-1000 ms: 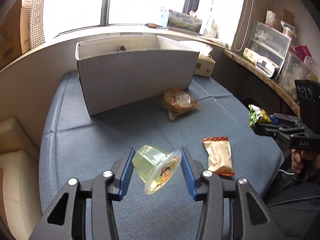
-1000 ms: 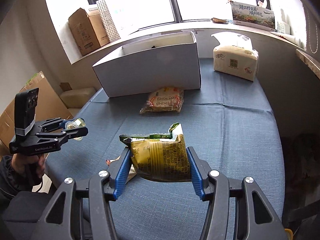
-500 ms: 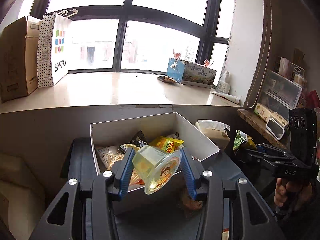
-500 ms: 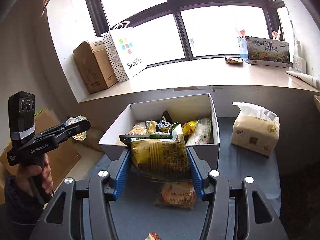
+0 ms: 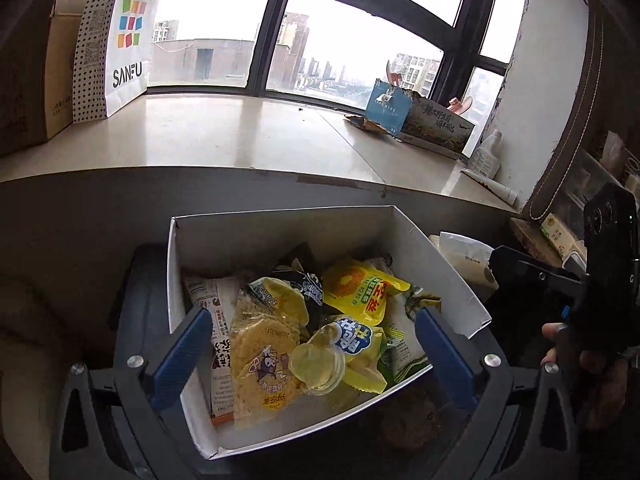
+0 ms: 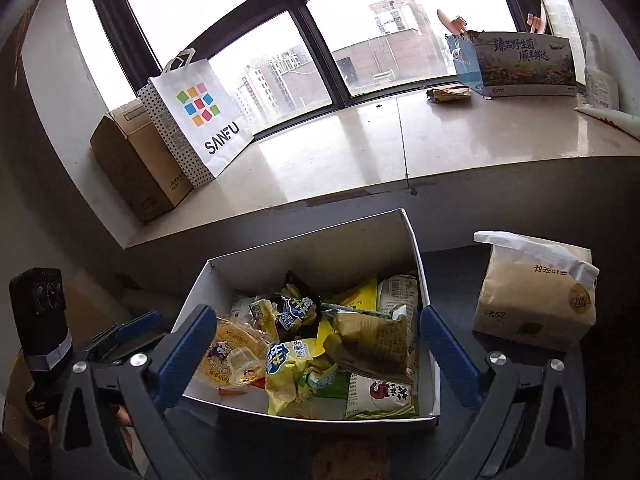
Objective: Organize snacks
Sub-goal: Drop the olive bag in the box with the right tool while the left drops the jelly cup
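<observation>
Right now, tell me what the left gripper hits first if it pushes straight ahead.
Most likely the jelly cup, lying on the snack heap in the white box between the open fingers of the left gripper. Depth is unclear; the round yellow noodle pack beside it may come first.

A lived-in home room: wide windowsill (image 6: 360, 148) with shopping bag (image 6: 200, 120), cardboard boxes, tissue pack (image 6: 532, 304).

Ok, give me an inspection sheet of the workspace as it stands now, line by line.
Surface: dark blue cushioned top under the box.
Job's things: white cardboard box full of snack packets; clear jelly cup and green-yellow crinkled bag lying inside.
Clutter: beige tissue pack beside the box.
Grippers: left gripper open; right gripper open; both empty above the box.
Cables: nothing seen.
Surroundings: window sill with white SANFU paper bag.
</observation>
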A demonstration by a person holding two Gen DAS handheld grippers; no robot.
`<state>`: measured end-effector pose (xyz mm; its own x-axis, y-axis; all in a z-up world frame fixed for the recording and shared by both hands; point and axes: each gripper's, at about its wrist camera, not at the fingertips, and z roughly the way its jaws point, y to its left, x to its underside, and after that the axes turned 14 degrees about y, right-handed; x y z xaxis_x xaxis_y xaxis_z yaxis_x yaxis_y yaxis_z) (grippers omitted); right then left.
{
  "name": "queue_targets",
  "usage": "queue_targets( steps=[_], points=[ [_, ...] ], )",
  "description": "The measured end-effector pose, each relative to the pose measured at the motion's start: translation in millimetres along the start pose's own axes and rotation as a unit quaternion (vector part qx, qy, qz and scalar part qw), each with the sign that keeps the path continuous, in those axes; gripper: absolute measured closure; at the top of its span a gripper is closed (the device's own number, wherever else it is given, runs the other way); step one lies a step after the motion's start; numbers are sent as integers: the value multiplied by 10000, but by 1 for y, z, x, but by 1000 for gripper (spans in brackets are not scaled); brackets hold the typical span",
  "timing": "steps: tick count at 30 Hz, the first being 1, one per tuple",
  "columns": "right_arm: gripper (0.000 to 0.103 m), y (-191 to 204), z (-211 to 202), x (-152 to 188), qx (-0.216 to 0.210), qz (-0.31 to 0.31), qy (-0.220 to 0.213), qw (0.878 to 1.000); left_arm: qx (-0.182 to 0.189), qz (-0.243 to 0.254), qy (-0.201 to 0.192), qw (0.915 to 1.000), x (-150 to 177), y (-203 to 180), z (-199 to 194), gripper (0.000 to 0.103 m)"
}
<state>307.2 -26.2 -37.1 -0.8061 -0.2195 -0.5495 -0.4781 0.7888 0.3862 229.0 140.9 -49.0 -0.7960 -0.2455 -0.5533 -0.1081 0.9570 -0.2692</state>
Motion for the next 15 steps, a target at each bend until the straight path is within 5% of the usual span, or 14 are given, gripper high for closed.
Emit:
queue_targets(
  steps=[7, 15],
  points=[
    [0, 7, -16, 14, 73, -148, -103, 9998, -7, 8, -152, 9999, 11, 2, -23, 0],
    [0, 37, -52, 61, 3, -965, -308, 9949, -71, 611, -617, 9962, 61, -27, -68, 0]
  ],
)
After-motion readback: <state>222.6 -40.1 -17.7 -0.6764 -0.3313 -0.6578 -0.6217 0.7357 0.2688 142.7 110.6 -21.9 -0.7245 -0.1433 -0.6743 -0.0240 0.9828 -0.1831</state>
